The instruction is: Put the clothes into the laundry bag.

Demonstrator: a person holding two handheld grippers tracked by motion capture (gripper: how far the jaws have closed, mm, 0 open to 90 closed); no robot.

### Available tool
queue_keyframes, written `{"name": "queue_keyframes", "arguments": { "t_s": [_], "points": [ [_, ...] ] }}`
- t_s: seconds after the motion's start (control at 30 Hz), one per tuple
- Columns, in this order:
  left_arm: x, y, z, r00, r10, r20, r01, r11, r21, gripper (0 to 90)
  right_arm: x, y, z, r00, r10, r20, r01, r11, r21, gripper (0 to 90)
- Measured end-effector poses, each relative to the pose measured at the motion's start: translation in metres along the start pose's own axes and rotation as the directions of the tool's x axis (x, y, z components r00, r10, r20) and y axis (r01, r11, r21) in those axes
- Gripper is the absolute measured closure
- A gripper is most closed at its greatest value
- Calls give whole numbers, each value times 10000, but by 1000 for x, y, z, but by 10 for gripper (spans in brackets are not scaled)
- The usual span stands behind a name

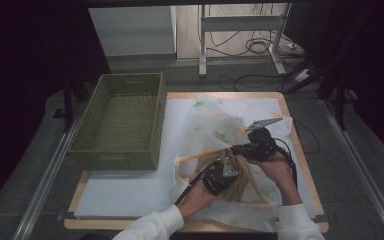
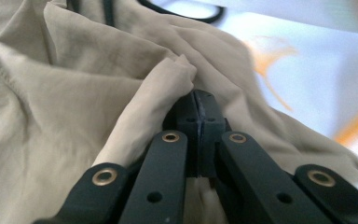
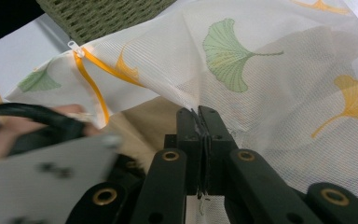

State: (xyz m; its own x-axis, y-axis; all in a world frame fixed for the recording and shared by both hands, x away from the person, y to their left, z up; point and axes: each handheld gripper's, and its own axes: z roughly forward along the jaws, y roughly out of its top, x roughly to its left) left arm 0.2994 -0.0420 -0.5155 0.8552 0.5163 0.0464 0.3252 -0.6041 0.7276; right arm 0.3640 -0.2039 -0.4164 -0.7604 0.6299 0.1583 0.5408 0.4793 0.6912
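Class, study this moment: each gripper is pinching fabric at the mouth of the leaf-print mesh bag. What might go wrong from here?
1. The left gripper pinches only a small fold of the beige garment; it may slip free.
2. The right gripper clamps thin mesh laundry bag netting, which could snag or tear if pulled.
3. The two grippers work close together, so they may collide or catch a cable.

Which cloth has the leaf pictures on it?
The see-through mesh bag, pinched by the right hand-held gripper. It has green and orange leaves; the beige cloth in the left hand-held gripper is plain.
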Motion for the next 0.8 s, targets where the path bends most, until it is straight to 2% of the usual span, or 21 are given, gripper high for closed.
{"name": "queue_keyframes", "arguments": {
  "t_s": [0.1, 0.13, 0.17, 0.2, 0.33, 0.5, 0.57, 0.7, 0.73, 0.8],
  "points": [
    [-3, -6, -14, 9968, -451, 663, 473, 9984, -317, 900, -1, 0, 1, 10000, 29, 38, -29, 10000, 24, 864],
    [-3, -9, -21, 9946, -462, 928, 496, 9982, -351, 900, -1, 0, 1, 10000, 21, 40, -21, 10000, 27, 864],
    [-3, -11, -25, 9922, -518, 1135, 567, 9976, -397, 900, 0, 0, 1, 10000, 12, 36, -12, 10000, 54, 864],
    [-4, -14, -31, 9862, -652, 1522, 725, 9964, -430, 900, 0, 0, 2, 10000, 10, 31, -10, 10000, 57, 864],
    [-7, -25, -39, 9781, -570, 2000, 608, 9981, -129, 900, 1, 0, 2, 10000, 7, 44, -8, 9999, 103, 864],
    [-12, -31, -29, 9793, -418, 1981, 351, 9987, 369, 900, 1, 0, 4, 10000, -2, 50, 1, 9999, 139, 864],
    [-14, -32, -25, 9823, -303, 1849, 215, 9986, 493, 900, 1, 0, 4, 10000, -32, 45, 31, 9999, 163, 864],
    [-14, -31, -19, 9877, -242, 1542, 164, 9985, 518, 900, 1, -1, 4, 10000, -4, 35, 4, 9999, 169, 864],
    [-14, -30, -18, 9880, -329, 1510, 259, 9985, 480, 900, 1, -1, 4, 10000, -8, 36, 7, 9999, 167, 864],
    [-13, -29, -16, 9904, -197, 1367, 131, 9987, 488, 900, 2, 0, 4, 10000, -31, 29, 31, 9999, 158, 864]
  ]
}}
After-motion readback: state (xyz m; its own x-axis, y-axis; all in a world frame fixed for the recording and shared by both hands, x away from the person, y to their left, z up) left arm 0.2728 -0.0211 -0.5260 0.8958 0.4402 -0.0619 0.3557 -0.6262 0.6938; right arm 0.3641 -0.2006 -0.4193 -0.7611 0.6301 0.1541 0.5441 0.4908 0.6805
